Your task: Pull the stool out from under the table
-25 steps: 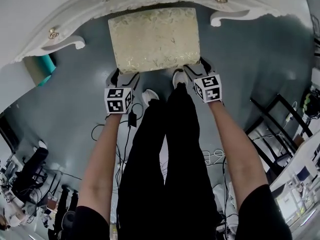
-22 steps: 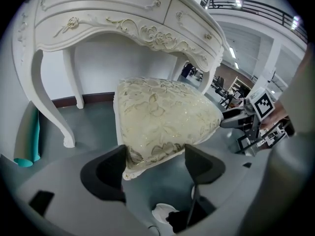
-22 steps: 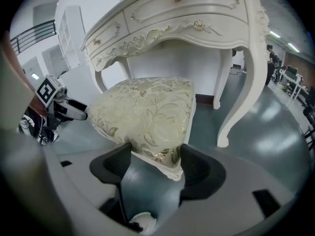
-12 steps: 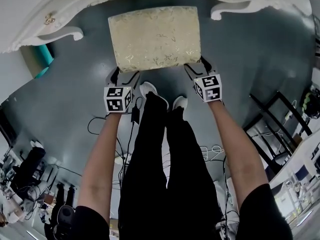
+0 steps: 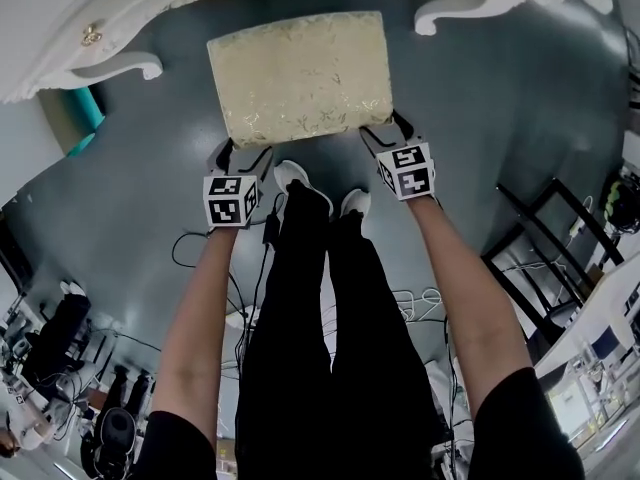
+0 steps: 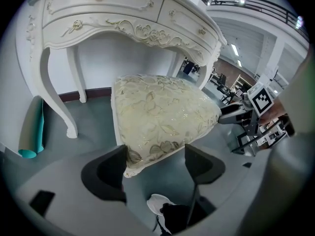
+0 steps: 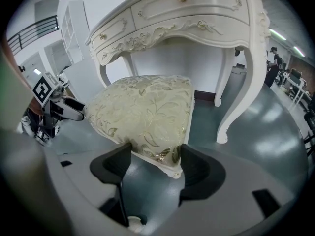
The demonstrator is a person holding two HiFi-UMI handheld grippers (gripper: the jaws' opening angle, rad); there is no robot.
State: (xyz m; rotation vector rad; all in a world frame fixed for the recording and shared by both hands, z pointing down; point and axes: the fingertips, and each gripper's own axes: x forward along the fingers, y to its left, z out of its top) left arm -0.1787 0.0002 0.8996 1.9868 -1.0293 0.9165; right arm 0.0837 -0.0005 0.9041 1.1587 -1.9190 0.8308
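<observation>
both left gripper (image 5: 243, 154) and right gripper (image 5: 388, 129) pinch the rectangular brocade stool (image 5: 300, 73).

One stool (image 5: 300, 73), one table (image 5: 110, 66), two grippers, left gripper (image 5: 245, 152), right gripper (image 5: 387, 130), two shoes (image 5: 300, 180) (image 5: 355, 203), one teal roll (image 5: 88, 118).

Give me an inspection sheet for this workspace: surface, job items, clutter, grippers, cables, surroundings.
Surface: grey glossy floor, no spills seen.
Job's things: cream floral stool, mostly out from under white table.
Clutter: teal roll beside table leg.
Grippers: left gripper shut on stool's near left corner; right gripper shut on near right corner.
Cables: loose cables on floor by the person's legs.
Surroundings: black chair frame at right.
</observation>
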